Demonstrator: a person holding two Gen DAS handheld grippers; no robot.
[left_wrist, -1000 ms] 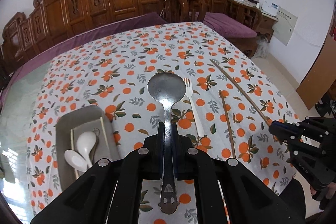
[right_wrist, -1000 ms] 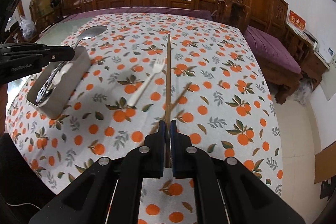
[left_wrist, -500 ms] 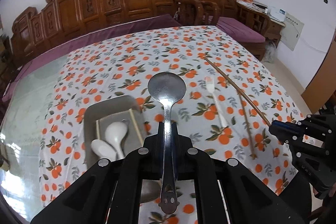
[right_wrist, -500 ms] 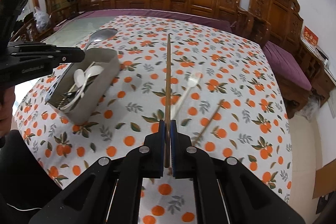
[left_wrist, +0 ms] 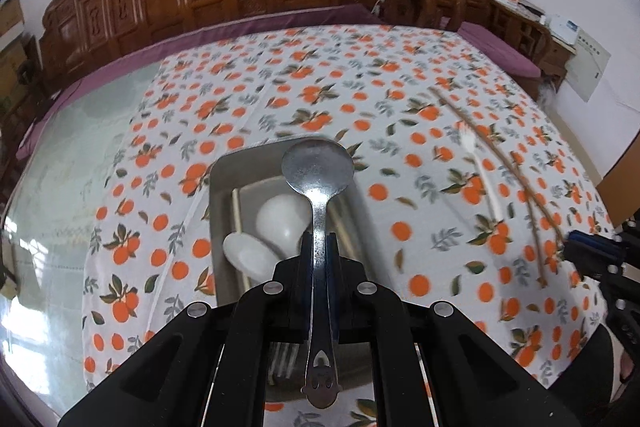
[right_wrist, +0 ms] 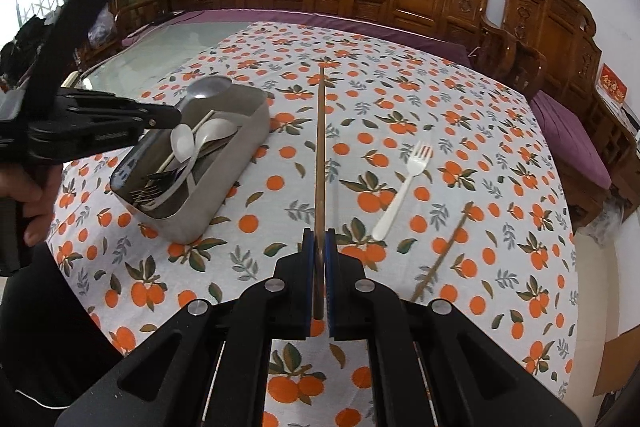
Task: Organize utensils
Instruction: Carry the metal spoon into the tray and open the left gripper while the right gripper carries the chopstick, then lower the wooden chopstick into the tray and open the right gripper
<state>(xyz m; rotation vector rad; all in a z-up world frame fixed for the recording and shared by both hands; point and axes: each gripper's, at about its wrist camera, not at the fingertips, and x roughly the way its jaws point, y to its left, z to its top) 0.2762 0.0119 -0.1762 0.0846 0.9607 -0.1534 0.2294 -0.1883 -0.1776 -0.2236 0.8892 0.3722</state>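
White tablecloth [right_wrist: 440,131], orange-fruit print; fork [right_wrist: 404,187] seemingly white.

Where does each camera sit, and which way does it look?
Left wrist: on the left gripper, looking down over its metal spoon at the steel tray; own jaws show.
Right wrist: on the right gripper, looking along its chopstick; the person's left hand shows.
Both share the tray, the white fork and the tablecloth.
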